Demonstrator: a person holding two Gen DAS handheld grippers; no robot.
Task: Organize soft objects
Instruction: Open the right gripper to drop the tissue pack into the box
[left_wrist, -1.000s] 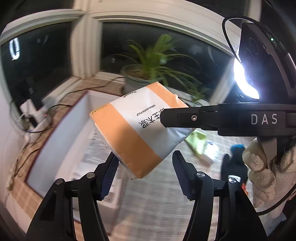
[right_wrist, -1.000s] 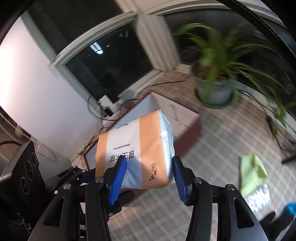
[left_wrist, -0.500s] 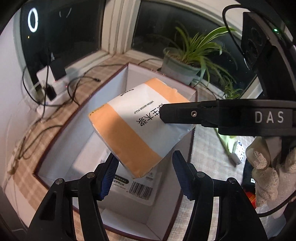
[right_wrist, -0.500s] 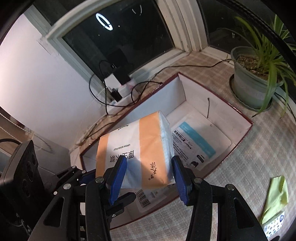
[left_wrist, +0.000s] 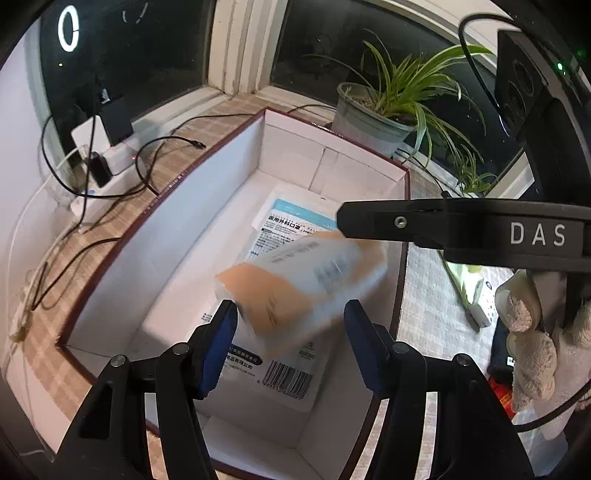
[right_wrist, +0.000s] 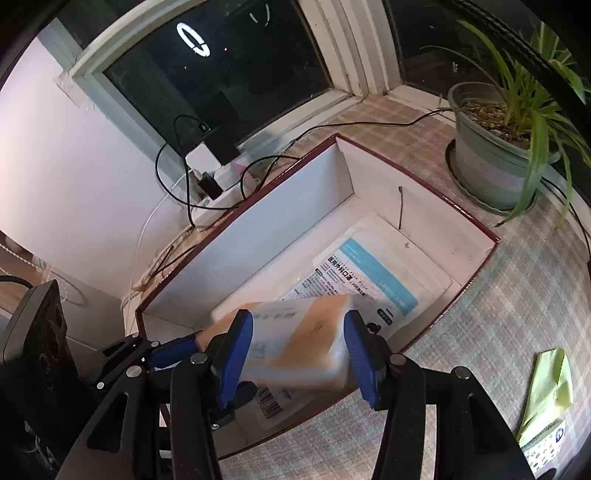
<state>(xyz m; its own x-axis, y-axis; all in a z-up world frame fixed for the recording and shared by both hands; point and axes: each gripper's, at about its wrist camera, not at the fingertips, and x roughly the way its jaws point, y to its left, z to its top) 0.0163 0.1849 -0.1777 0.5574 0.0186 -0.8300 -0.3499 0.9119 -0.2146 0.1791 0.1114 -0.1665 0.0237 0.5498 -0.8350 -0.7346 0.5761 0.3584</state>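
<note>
Orange and white soft tissue pack (left_wrist: 301, 288) is looking blurry over the big white box with the dark red rim (left_wrist: 207, 206). Both the left tongs (left_wrist: 291, 350) and the right tongs (right_wrist: 297, 356) are standing apart, gripping nothing. A flat white packet (right_wrist: 373, 273) is lying inside the box.

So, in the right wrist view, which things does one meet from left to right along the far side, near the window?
Power strip with chargers → box → potted plant.

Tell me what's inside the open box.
The box holds a flat white printed packet on its floor and the blurred orange-and-white tissue pack above it. The packet's middle is covered.
</note>
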